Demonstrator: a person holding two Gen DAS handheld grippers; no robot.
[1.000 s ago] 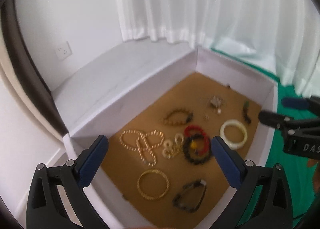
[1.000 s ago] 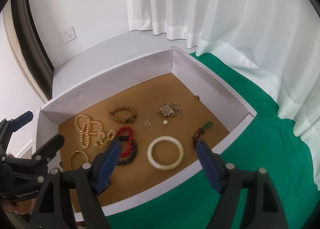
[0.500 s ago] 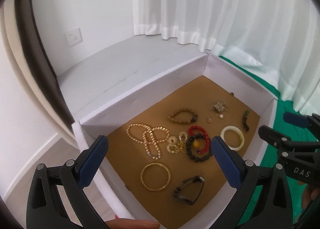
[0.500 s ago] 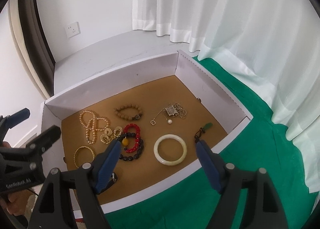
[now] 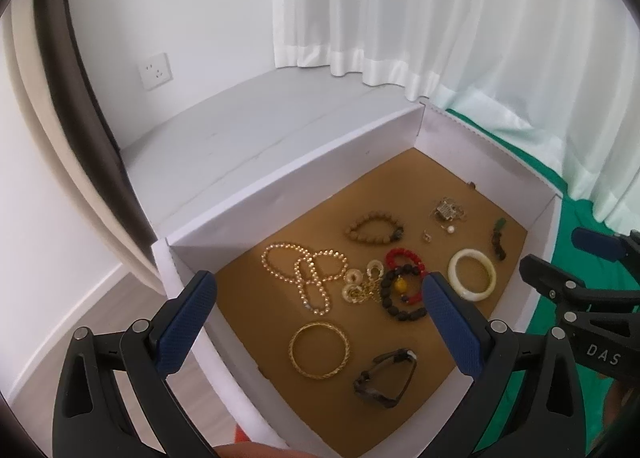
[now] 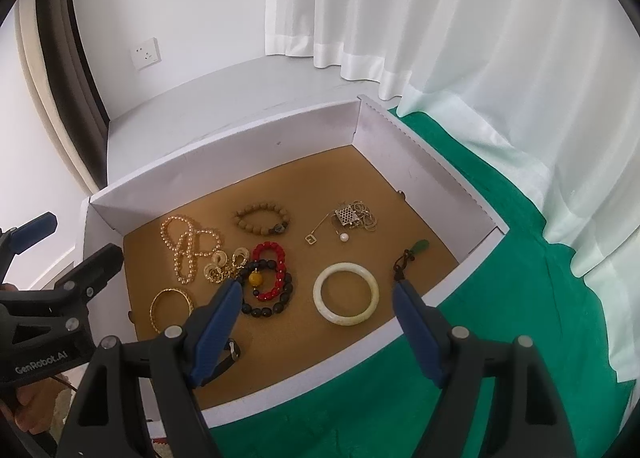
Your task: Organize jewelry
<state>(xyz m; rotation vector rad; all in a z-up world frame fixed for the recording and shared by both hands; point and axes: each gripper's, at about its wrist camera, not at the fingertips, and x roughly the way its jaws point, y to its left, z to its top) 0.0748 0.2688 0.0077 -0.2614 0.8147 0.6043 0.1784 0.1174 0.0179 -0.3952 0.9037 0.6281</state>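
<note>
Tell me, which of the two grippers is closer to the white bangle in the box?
Right. The right gripper hangs open just above the white bangle, which shows between its fingers. The left gripper, also open, hovers over the box's other side, nearer the gold bangle.

Home room, likely a bedroom or living space: white curtains (image 6: pixel 460 18) hanging to a pale sill (image 6: pixel 224 114), wall socket (image 6: pixel 145 54) showing on a plain white wall, green cloth (image 6: pixel 500 298) lying under a jewelry-filled white box (image 6: pixel 224 174).
</note>
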